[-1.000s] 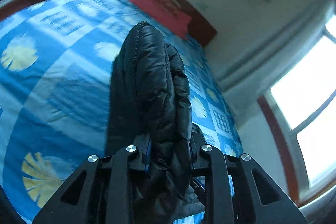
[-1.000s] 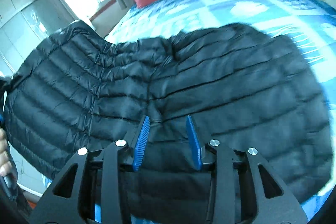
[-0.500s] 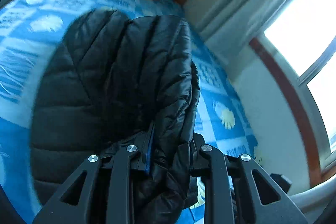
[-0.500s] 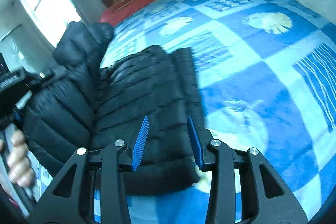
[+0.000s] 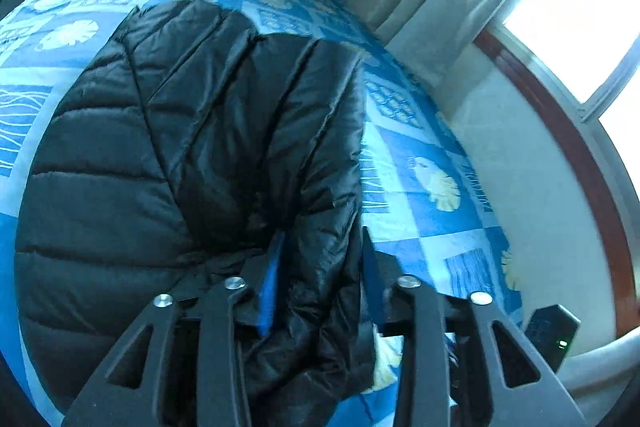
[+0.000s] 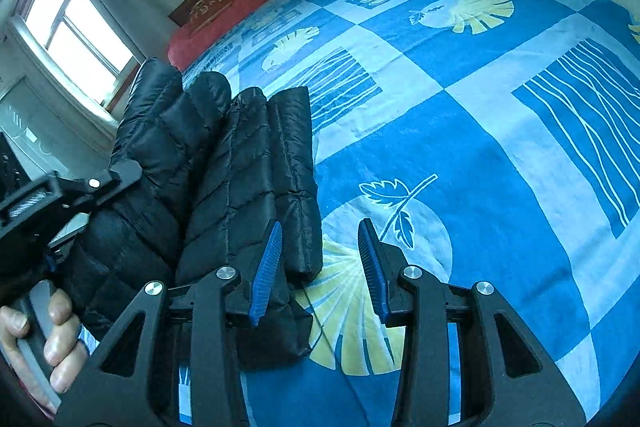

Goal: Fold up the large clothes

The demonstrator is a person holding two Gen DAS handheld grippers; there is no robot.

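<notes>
Left wrist view: one black puffer jacket (image 5: 192, 147) between just-loosening left tongs (image 5: 320, 283); right tongs (image 6: 320, 263) parted, empty.

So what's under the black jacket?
The jacket lies on the blue patterned bedspread, which shows all around it. Whatever sits right beneath the jacket is covered, so only bedspread can be assumed there.
</notes>
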